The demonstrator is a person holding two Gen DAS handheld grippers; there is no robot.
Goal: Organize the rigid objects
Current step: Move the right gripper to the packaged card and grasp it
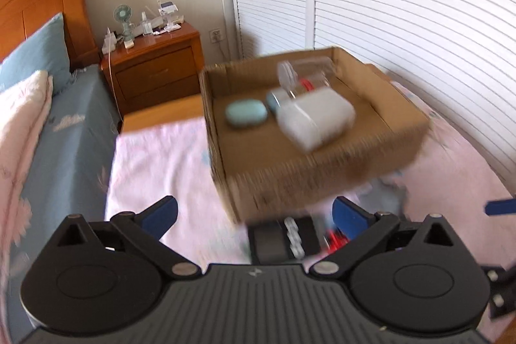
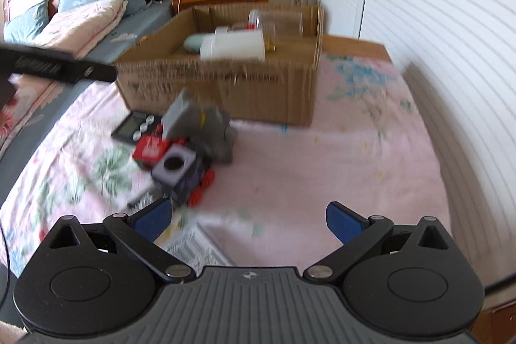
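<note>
- left wrist view: the left gripper [image 1: 254,213] is spread wide with nothing between its blue pads, hanging just short of the open brown cardboard box [image 1: 322,179] on the pink floral bedspread [image 1: 167,157], likely freed for another pick.
- inside the box lie a white rectangular case [image 1: 314,118], a teal oval case [image 1: 245,114] and a clear plastic jar [image 1: 304,74], gathered there as the sorted items.
- the right gripper [image 2: 248,220] is also spread and empty, angled down at the unsorted pile [image 2: 187,147] in front of the box: a grey blocky toy [image 2: 200,121], red box [image 2: 151,150], dark cube [image 2: 175,168] and black timer [image 2: 133,126].
</note>
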